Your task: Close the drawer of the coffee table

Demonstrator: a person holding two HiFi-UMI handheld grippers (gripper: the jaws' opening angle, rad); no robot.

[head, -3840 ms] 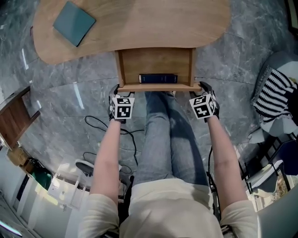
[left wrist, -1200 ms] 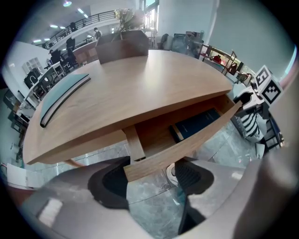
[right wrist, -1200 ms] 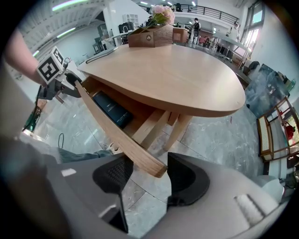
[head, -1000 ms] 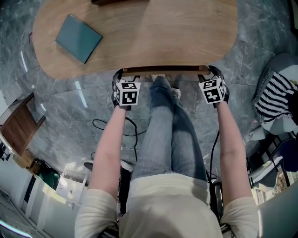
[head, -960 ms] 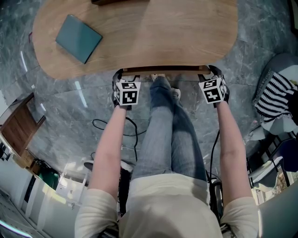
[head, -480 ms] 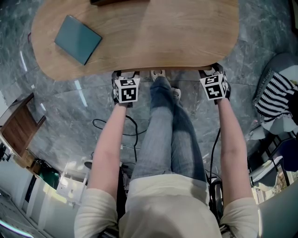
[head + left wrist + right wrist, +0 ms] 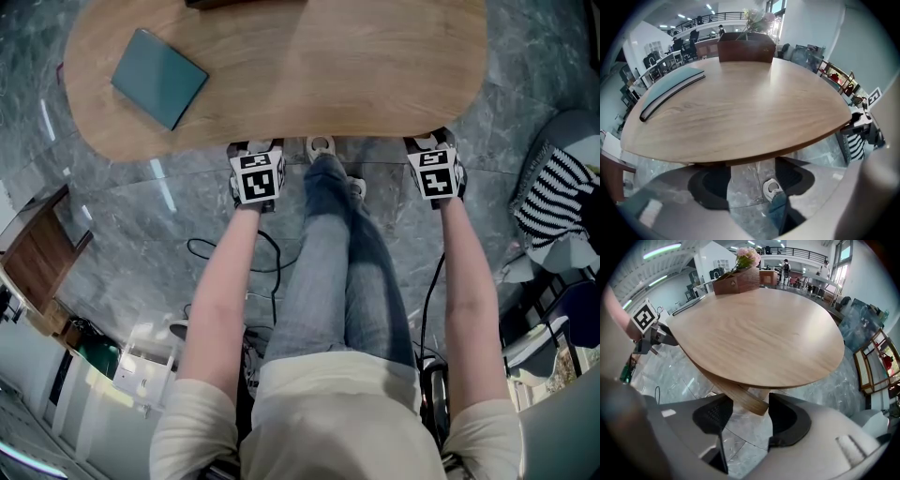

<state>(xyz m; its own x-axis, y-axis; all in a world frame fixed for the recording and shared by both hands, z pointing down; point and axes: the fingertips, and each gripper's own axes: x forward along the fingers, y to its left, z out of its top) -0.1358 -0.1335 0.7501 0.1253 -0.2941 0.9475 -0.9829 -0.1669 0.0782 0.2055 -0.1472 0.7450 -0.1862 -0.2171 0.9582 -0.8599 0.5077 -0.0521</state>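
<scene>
legs in jeans point(image 7: 330, 272) lower centre. left gripper point(image 7: 752, 185) and right gripper point(image 7: 750, 416) sit at near edge of coffee table point(image 7: 356, 66), mid frame. left jaws wide apart, only floor and a shoe point(image 7: 771, 190) between them. right jaws wide apart, straddling end of drawer front point(image 7: 740, 397), which is tucked under the tabletop. teal book point(image 7: 159, 64) upper left.

A notebook point(image 7: 159, 78) lies at the far left of the desk point(image 7: 356, 66), and a flower box point(image 7: 736, 282) sits at its far edge. The left tongs point(image 7: 253, 150) and right tongs point(image 7: 429, 143) sit at the near edge, well apart, with a shoe point(image 7: 321, 147) between them. The drawer point(image 7: 743, 397) is tucked under the desk, its corner between the right tongs' jaws.
</scene>
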